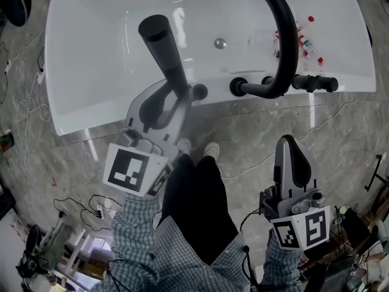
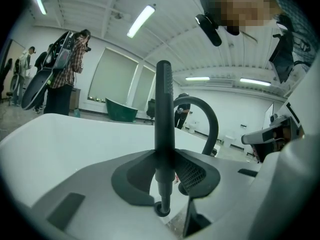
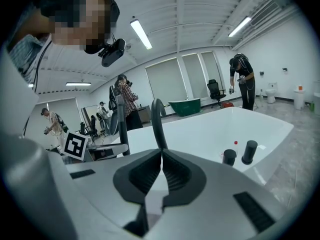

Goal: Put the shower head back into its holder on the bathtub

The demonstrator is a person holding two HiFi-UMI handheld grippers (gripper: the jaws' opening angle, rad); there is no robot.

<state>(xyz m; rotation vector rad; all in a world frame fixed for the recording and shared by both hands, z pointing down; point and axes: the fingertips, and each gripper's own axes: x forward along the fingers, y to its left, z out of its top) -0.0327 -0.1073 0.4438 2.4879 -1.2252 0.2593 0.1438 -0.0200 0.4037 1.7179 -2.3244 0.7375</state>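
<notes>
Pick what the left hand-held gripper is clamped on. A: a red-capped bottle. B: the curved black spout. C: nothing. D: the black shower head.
D: in the left gripper view the left hand-held gripper has its jaws closed on the shower head, whose lower tip sits at the holder on the bathtub.

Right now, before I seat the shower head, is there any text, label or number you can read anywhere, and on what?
No readable words or numbers in any view.
Left marker cube: black-and-white square pattern only, no letters.
Right marker cube: same kind of pattern, no letters.
Small bottles in the bathtub: labels too small to read.
</notes>
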